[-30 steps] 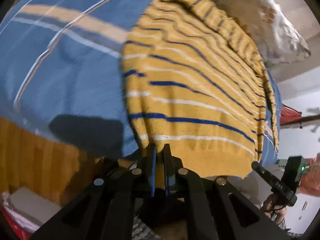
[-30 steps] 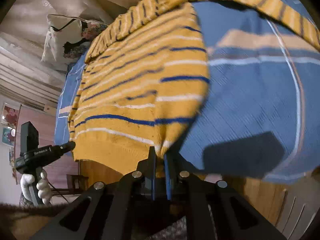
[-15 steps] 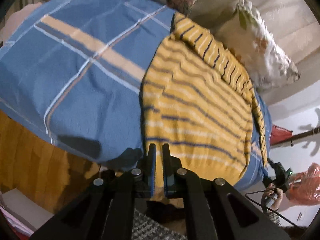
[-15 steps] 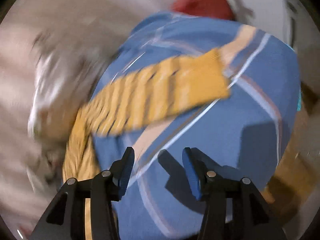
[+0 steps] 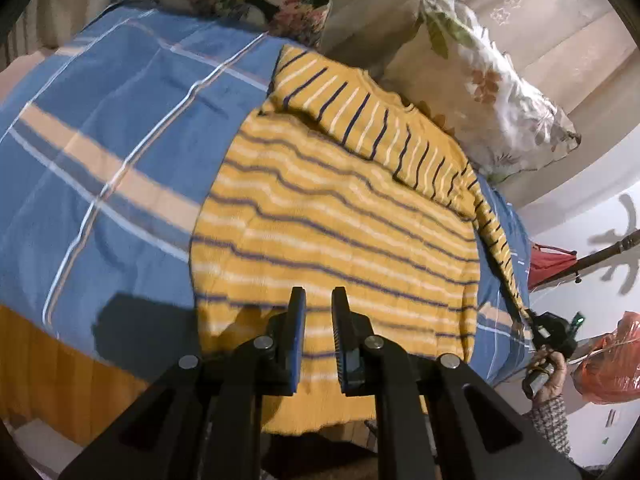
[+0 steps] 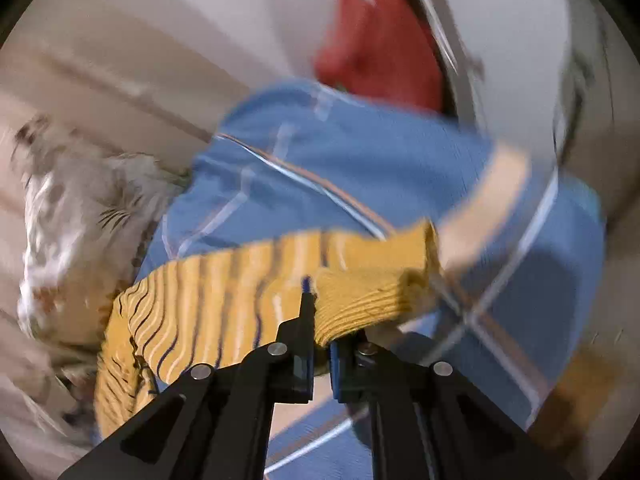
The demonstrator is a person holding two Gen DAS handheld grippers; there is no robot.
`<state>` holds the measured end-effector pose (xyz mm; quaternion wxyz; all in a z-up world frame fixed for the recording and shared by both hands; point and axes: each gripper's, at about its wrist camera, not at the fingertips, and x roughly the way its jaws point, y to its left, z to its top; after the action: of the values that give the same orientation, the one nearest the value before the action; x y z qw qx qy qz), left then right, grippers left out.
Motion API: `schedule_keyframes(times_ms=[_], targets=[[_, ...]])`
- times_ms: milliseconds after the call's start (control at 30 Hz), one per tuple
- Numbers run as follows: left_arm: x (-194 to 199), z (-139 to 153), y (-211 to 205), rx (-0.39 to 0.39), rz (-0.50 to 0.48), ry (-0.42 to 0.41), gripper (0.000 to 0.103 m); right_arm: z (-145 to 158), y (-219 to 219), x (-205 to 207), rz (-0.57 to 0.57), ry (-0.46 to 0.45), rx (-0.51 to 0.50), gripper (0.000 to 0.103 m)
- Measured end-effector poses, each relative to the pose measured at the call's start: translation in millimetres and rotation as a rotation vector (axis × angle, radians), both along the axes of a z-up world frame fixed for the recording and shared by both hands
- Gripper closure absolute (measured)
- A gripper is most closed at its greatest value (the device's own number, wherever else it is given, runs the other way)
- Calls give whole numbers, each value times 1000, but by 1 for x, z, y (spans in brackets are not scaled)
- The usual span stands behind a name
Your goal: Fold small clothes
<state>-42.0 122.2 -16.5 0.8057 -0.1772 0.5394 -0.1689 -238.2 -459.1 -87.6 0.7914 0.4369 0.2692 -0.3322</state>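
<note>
Left gripper (image 5: 319,300): jaws just opening, small gap, nothing clamped; striped sweater (image 5: 340,216) flat on bed sheet (image 5: 100,152) directly ahead. Right gripper (image 6: 320,320): clamped on sleeve cuff (image 6: 368,292)

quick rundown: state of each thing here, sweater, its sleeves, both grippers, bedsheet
sweater: spread flat on the bed, hem overhanging the edge
near sleeve: folded across the chest
far sleeve cuff: pinched in the right gripper
left gripper: jaws just opened slightly, nothing between them
right gripper: shut on cuff
bedsheet: lying smooth
</note>
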Motion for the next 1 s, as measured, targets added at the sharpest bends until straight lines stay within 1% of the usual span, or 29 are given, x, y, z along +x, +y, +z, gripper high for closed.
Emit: schedule_keyframes(times_ms=[67, 100, 133, 167, 200, 233, 300, 333, 367, 400, 433, 467, 567, 667, 767, 867, 933, 967, 1000], targets=[[12, 1, 3, -11, -3, -9, 91, 39, 18, 21, 80, 20, -140, 97], [17, 1, 5, -16, -2, -11, 91, 55, 29, 32, 122, 21, -191, 97], [22, 0, 7, -20, -1, -11, 91, 70, 42, 48, 168, 22, -244, 97], [29, -1, 10, -25, 0, -9, 91, 91, 66, 70, 239, 18, -314, 97], [36, -2, 14, -31, 2, -8, 91, 103, 83, 86, 289, 11, -352, 97], [40, -3, 17, -36, 4, -8, 91, 117, 109, 111, 363, -5, -392, 97], [52, -4, 28, -47, 10, -9, 91, 131, 158, 153, 497, -26, -423, 97], [57, -6, 34, -50, 15, -8, 91, 133, 175, 169, 541, -28, -429, 97], [63, -8, 41, -56, 23, -5, 91, 133, 206, 199, 619, -25, -434, 97], [68, -11, 49, -65, 32, 1, 91, 131, 228, 219, 670, -19, -437, 97], [73, -14, 57, -74, 40, 7, 91, 126, 260, 246, 745, -9, -447, 97], [78, -17, 65, -81, 49, 11, 91, 121, 286, 265, 800, 3, -461, 97], [92, -23, 88, -82, 67, 13, 91, 98, 359, 319, 952, 39, -473, 97], [104, -30, 111, -80, 84, 21, 90, 69, 415, 356, 1048, 103, -504, 98], [115, -35, 128, -74, 86, 27, 90, 42, 446, 384, 1108, 159, -506, 97], [127, -39, 139, -69, 81, 34, 89, 24, 461, 399, 1120, 199, -500, 95], [136, -42, 143, -74, 77, 40, 89, 17, 466, 407, 1120, 206, -483, 93], [142, -43, 144, -78, 75, 42, 89, 15, 468, 409, 1119, 198, -469, 91], [147, -43, 143, -81, 75, 42, 89, 14, 469, 409, 1123, 191, -457, 85]])
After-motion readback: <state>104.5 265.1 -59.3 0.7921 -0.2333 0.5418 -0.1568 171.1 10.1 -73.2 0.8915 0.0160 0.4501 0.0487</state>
